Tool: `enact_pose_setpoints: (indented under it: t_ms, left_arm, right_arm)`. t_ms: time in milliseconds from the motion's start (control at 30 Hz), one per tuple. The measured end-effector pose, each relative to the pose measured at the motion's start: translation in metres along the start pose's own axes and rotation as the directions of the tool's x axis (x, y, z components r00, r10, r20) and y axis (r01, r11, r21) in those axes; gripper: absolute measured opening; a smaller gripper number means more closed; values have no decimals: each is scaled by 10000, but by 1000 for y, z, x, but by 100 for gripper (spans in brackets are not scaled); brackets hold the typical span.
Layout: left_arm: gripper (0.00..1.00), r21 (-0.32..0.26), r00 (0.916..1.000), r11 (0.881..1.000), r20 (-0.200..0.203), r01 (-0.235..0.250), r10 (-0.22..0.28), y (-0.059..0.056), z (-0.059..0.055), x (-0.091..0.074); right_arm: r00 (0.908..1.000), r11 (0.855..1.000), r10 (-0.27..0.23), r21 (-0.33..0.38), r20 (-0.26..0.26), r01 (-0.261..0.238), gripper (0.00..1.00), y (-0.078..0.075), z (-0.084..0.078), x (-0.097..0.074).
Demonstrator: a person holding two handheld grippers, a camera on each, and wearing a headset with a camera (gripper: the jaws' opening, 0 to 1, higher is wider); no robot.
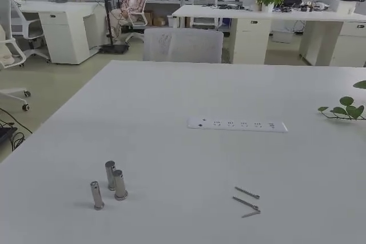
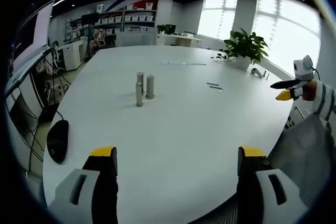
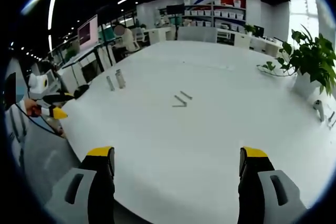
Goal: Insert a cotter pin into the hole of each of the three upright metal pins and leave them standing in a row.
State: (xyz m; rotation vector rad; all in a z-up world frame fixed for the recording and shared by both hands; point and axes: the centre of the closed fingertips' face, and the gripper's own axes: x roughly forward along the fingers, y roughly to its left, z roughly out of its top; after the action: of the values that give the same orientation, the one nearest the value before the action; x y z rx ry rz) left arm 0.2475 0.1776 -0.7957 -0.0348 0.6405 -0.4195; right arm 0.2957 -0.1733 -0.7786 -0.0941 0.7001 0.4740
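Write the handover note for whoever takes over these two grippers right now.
Left gripper: open, empty, near the edge of the table.
Right gripper: open, empty, also at the table edge.
Three metal pins stand upright in a loose cluster, left of centre in the head view. Three cotter pins lie loose to their right.
Done: nothing; no cotter pin is inserted.
Left: fit a cotter pin through each metal pin, then stand them in a row.
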Motion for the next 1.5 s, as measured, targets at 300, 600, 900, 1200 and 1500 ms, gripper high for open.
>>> enact_pose_setpoints:
  t_ms: [300, 600, 900, 1200, 1500]
  left_arm:
    - [95, -20, 9999, 9999, 1, 135, -135, 1, 3, 3]
    - [95, 31, 9999, 10000, -61, 84, -83, 6, 4, 6]
    - [94, 93, 9999, 9999, -93, 107, -106, 13, 8, 12]
    - [93, 22, 9999, 9999, -37, 117, -117, 26, 18, 27]
    - [91, -531, 9991, 9982, 332, 264, -246, 38, 31, 51]
  right_arm:
    - [10000, 10000, -31, 54, -84, 32, 100, 0, -1, -1]
    - [9998, 9999, -114, 67, -192, 116, 100, 0, -3, -1]
    - [9996, 9997, -175, 141, -241, 178, 100, 1, -5, -1]
    - [9992, 9993, -294, 204, -278, 300, 100, -1, -3, -1]
    - [9986, 9989, -371, 262, -368, 381, 100, -2, -5, -2]
